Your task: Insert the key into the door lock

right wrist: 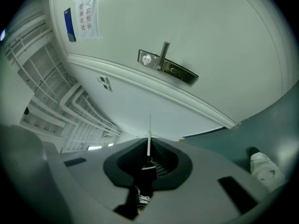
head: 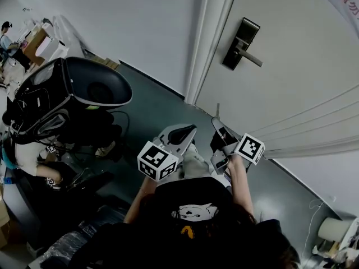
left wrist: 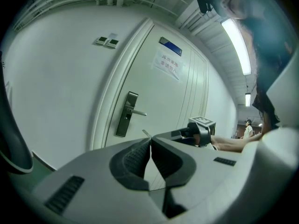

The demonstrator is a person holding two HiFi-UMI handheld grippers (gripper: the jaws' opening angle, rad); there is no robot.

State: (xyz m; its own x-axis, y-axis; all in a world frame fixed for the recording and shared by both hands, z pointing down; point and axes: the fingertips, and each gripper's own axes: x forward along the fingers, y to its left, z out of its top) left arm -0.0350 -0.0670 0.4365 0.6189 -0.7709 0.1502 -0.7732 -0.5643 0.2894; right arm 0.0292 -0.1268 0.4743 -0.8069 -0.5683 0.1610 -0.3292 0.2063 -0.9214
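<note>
The dark lock plate with its silver lever handle is on the white door, well above and ahead of both grippers. In the right gripper view the lock plate shows a round keyhole cylinder at its left end. My right gripper is shut on a thin silver key, whose blade is seen edge-on and sticks out toward the door, still apart from it. The head view shows that key above the right gripper. My left gripper is shut with nothing in it and hangs beside the right one.
A white door frame runs left of the lock. A black seat-like device and a seated person are at the left. A paper notice hangs on the door, and wall switches sit left of the frame. The floor is dark green.
</note>
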